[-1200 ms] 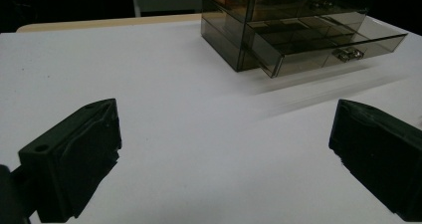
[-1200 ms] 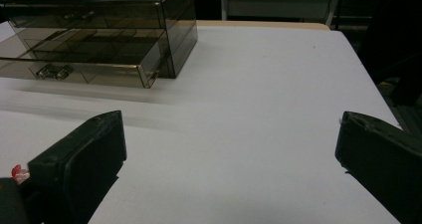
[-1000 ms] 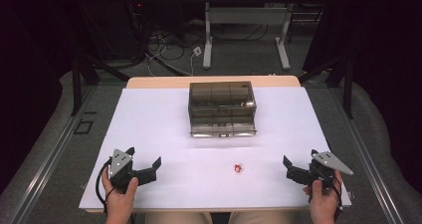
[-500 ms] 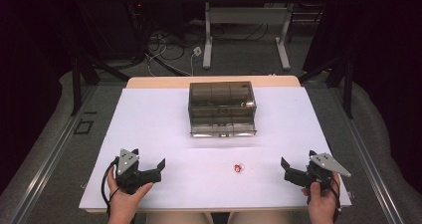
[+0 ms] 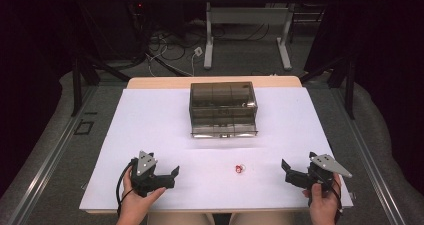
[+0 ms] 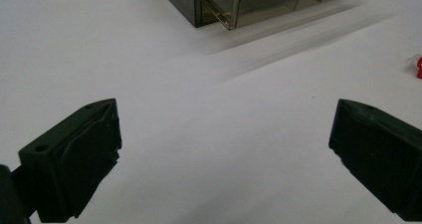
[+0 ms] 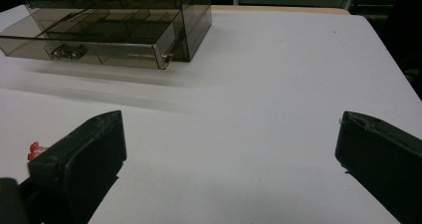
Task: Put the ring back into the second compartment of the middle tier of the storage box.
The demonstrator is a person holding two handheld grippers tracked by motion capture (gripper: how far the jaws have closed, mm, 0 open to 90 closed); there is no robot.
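Note:
A smoky transparent drawer box (image 5: 223,109) stands mid-table with its bottom drawer (image 7: 84,40) pulled partly out; the drawer has a small metal handle (image 7: 67,51). A small red and white object (image 5: 238,169) lies on the white table in front of the box, between the two grippers. My left gripper (image 5: 170,176) is held low near the front left, open, with nothing between its jaws. The red object (image 6: 418,67) peeks in at the right edge of the left gripper view. My right gripper (image 5: 287,171) is open near the front right, and the red object (image 7: 34,149) sits just beyond its left jaw.
The white table (image 5: 150,130) ends close behind both hands at its front edge. Beyond its far edge stand a table frame (image 5: 247,30) and loose cables (image 5: 165,45) on the floor. Dark curtains flank both sides.
The left gripper has moved right and slightly forward, toward the table's middle. The right gripper has shifted a little to the left. Both stay open.

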